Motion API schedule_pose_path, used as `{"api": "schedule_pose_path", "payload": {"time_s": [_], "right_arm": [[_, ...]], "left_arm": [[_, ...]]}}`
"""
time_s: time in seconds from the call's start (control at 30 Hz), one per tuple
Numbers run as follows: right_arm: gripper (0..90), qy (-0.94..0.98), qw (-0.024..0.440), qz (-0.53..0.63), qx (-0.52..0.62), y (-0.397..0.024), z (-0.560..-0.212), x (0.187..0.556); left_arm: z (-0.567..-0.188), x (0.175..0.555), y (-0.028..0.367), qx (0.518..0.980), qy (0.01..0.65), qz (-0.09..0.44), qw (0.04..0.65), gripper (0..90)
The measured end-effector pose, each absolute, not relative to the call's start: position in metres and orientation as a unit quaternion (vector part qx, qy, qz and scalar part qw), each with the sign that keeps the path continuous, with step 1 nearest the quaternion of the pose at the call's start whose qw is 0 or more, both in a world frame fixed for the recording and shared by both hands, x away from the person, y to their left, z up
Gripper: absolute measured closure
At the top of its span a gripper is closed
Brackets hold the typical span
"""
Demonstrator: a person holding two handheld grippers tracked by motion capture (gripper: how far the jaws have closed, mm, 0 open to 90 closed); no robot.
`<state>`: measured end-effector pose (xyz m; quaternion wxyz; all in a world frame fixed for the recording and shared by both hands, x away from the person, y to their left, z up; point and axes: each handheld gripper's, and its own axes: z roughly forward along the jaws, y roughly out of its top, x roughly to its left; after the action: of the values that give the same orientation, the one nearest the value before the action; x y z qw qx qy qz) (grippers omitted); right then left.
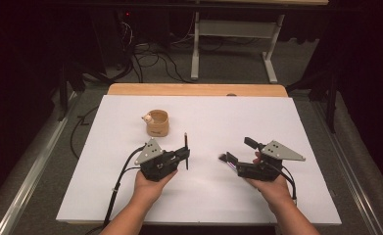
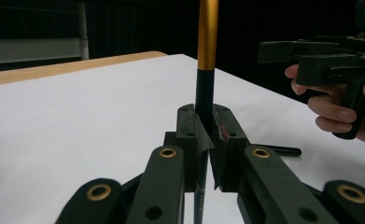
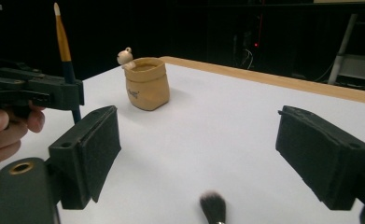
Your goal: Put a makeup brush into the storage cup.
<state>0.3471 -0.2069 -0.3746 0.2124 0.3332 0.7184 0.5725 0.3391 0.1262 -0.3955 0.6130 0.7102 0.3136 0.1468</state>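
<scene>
A person at a white table (image 1: pixel 297 196) works two hand-held grippers, apparently tidying brushes into a small tan pot (image 1: pixel 157 123). The left gripper (image 1: pixel 186 155), just in front of the pot and a little to its right, has its jaws clamped together on a thin brush (image 1: pixel 185 141). The brush stands upright, black handle low, gold ferrule above, pale tip at the top as seen in the right gripper view. Held vertical like that, it looks ready to be lowered end-first into the pot's open mouth, which a level brush could not enter cleanly.

The right gripper (image 1: pixel 238 152), well to the right of the pot, has its jaws standing wide apart with nothing between them. Below and just ahead of them a second, bushy brush (image 3: pixel 213 207) lies flat on the table, bristles toward the pot. The wide spread suits either a fresh release or a coming pick-up; the frames do not settle which, but the pads press on nothing.

The pot, shaped like a sack with a small pale figure (image 3: pixel 124 57) perched on its rim, sits upright toward the far side of the table, apart from both grippers. Its mouth faces up and looks clear from here, though its inside cannot be seen.

Judged from this layout, the upright brush is next for the pot, with the flat one to follow.
</scene>
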Motion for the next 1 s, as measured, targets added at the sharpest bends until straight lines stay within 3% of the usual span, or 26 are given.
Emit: {"api": "schedule_pose_path", "payload": {"time_s": [0.57,1.0], "right_arm": [[1.4,0.717,0.226,0.556,0.354,-0.224,-0.383,0.345],[1.4,0.725,0.231,0.546,0.350,-0.223,-0.387,0.347]], "left_arm": [[-0.393,0.342,0.136,0.706,0.322,0.162,0.610,83.1],[-0.386,0.347,0.161,0.686,0.343,0.183,0.615,83.1]]}}
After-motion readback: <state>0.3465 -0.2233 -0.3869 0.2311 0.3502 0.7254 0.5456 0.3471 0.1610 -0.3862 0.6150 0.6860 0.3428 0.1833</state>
